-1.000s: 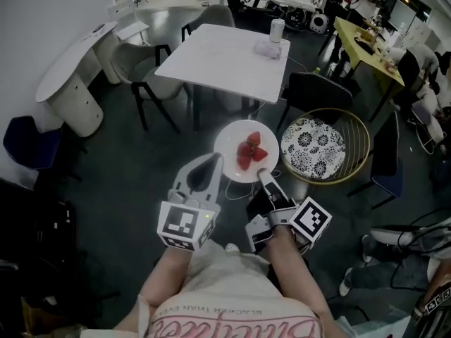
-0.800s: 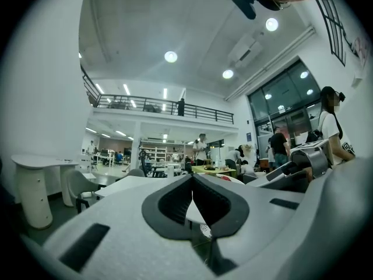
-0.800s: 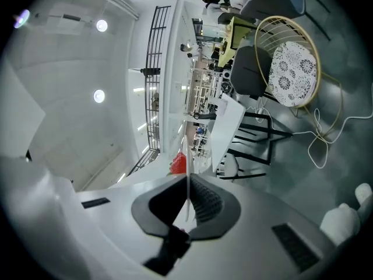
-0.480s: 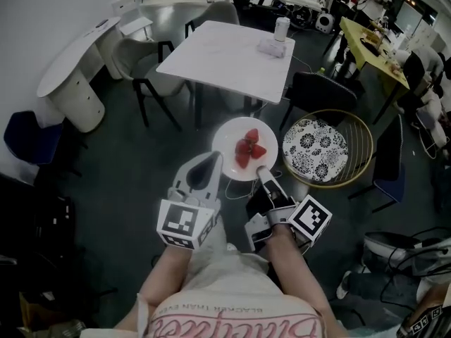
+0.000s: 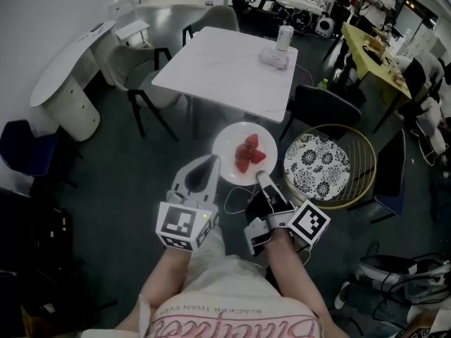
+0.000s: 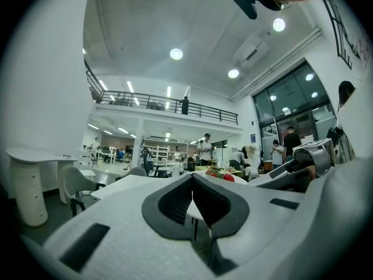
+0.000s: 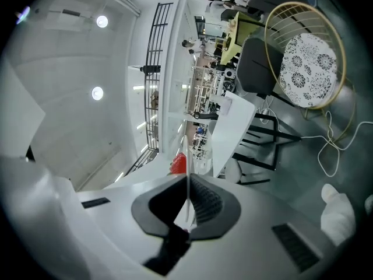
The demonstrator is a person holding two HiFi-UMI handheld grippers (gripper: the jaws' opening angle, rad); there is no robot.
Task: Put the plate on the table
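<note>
Head view: plate of strawberries is held aloft over the floor, near side of the table; carrying and setting down remain.
Left gripper view: left gripper jaws together, empty, plate just right.
Right gripper view: right gripper clamped on the plate rim.

Your right hand-held gripper has its jaws closed on the thin rim of the white plate, seen edge-on. Red fruit sits just beyond them. The white tabletop stands farther off, near a gold wire seat.
</note>
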